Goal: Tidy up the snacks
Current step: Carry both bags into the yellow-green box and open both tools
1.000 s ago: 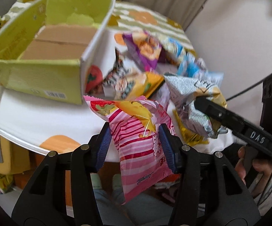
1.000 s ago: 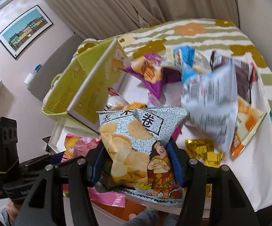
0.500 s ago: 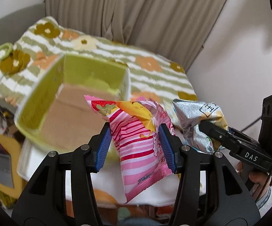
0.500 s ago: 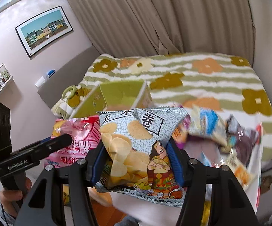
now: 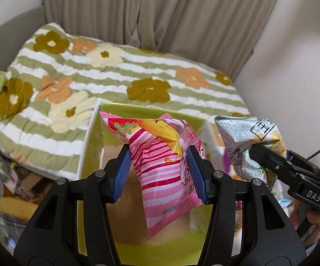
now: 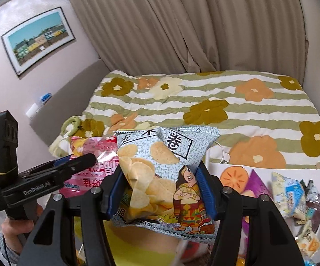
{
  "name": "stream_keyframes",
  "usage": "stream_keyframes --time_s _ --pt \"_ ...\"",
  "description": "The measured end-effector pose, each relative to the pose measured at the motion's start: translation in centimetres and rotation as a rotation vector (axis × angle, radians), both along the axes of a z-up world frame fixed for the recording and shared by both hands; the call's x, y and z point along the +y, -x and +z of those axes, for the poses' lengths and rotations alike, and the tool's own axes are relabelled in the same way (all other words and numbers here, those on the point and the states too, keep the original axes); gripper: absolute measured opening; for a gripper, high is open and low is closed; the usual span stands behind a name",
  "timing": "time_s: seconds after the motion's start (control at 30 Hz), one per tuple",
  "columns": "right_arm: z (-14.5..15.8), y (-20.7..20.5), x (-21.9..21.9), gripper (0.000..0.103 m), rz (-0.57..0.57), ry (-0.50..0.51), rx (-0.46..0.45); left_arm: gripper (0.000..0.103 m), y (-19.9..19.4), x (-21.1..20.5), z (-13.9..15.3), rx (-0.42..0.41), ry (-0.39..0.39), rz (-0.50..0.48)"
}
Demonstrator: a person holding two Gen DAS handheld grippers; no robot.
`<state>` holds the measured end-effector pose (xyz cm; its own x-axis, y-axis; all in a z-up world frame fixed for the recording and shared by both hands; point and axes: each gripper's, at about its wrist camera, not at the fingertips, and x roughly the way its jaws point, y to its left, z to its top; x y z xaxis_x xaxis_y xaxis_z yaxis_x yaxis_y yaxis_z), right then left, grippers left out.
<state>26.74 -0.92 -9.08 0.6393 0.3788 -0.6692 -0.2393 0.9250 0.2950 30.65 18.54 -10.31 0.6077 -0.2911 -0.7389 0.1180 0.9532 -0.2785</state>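
Soft, even daylight; strong fisheye distortion.
Corners vignette to black and edges curve. The loose snack packets [image 6: 293, 197] at lower right are motion-blurred; the beige pleated curtain [image 6: 182, 22] shows gentle fold shadows, no glare.

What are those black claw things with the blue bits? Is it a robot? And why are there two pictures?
No robot here: a person holds two black plastic grabbers, one in each hand. Each grabber carries a small camera looking along its fingers, so you get one picture per hand.

The left gripper is squeezing a pink striped snack packet, held above an open yellow-green cardboard box. The right gripper is squeezing a silver-grey bag of potato crisps.

More small colourful snack packets lie on the white table cover to the right. Behind is a bed with a striped flowery quilt.
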Motion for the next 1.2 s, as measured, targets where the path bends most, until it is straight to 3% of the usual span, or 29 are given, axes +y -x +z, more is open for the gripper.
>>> stream_keyframes --time_s 0.27,0.37,0.4,0.43,0.5,0.67,0.8,1.07,1.1,1.13,1.2 --pt "-3.8 -4.1 2.3 0.056 -0.085 0.046 0.089 0.047 -6.0 0.7 -5.7 0.088 -0.056 -0.077" --pt "-4.5 -4.9 2.4 0.056 -0.103 0.048 0.11 0.05 -7.1 0.5 -6.7 0.082 -0.08 -0.098" --pt "-4.7 -5.0 2.4 0.056 -0.107 0.05 0.115 0.06 -7.3 0.3 -6.9 0.083 -0.103 -0.104" --pt "-4.8 -5.2 2.4 0.056 -0.108 0.054 0.119 0.079 -7.4 0.0 -7.1 0.086 -0.135 -0.103" --pt "-5.0 -5.5 2.5 0.056 -0.11 0.062 0.119 0.1 -7.6 -0.2 -7.2 0.068 -0.197 -0.087" --pt "-5.3 -6.0 2.7 0.056 -0.109 0.079 0.124 0.1 -6.2 0.4 -6.5 0.075 -0.273 -0.05" --pt "-5.6 -6.2 3.3 0.056 -0.077 0.086 0.143 0.1 -4.4 1.8 -5.8 0.077 -0.223 -0.033" --pt "-6.6 -7.9 4.8 0.06 -0.017 0.151 0.131 0.1 -3.3 2.1 -5.8 0.088 -0.238 0.016" --pt "-6.8 -8.1 4.9 0.065 -0.008 0.155 0.132 0.1 -3.2 2.0 -5.8 0.09 -0.242 0.02" --pt "-7.1 -8.4 5.0 0.084 -0.002 0.154 0.137 0.1 -3.1 1.9 -5.7 0.088 -0.249 0.024" --pt "-7.3 -8.4 5.0 0.103 0.003 0.138 0.134 0.1 -2.8 1.7 -5.6 0.083 -0.257 0.026"
